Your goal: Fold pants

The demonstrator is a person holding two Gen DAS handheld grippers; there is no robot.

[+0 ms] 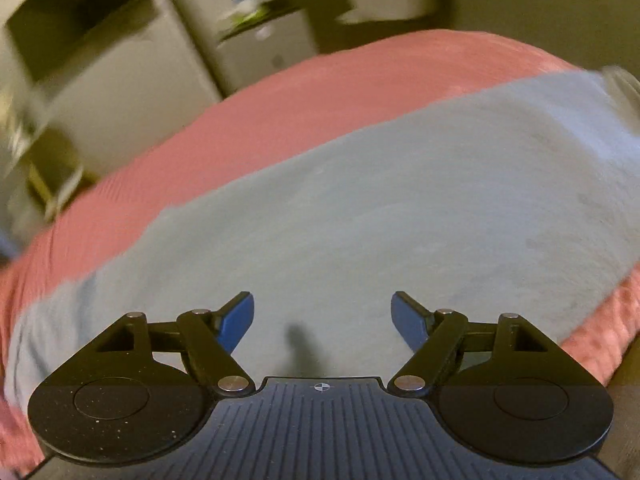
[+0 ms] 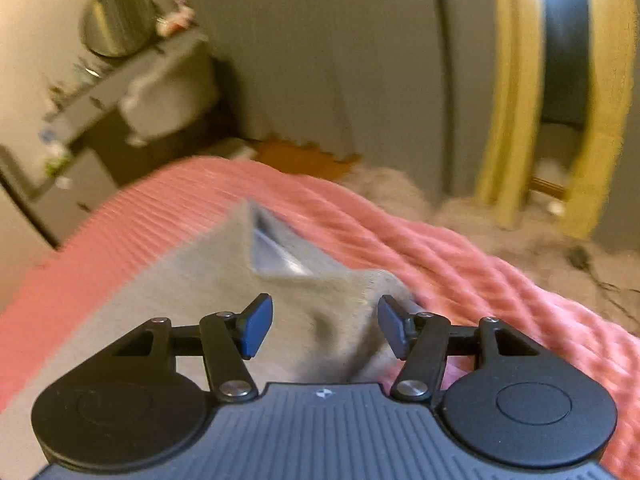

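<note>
Light grey pants (image 1: pixel 360 208) lie spread flat across a pink ribbed bedspread (image 1: pixel 260 120). Above the cloth my left gripper (image 1: pixel 322 314) stands open, its blue pads (image 1: pixel 238 320) wide apart with only flat fabric below them. In the right wrist view the pants (image 2: pixel 192 280) end in a raised, folded corner with an open hem. My right gripper (image 2: pixel 325 326) is open over that corner. Fabric bulges between its blue pads (image 2: pixel 258 328), which stand clear of it.
The pink bedspread (image 2: pixel 460 264) runs on to the right. Beyond the bed stand white drawers (image 1: pixel 120 80), a desk with a round mirror (image 2: pixel 118 20), a fluffy beige rug (image 2: pixel 400 188), a yellow-framed doorway (image 2: pixel 560 100) and a dark cable (image 2: pixel 592 272).
</note>
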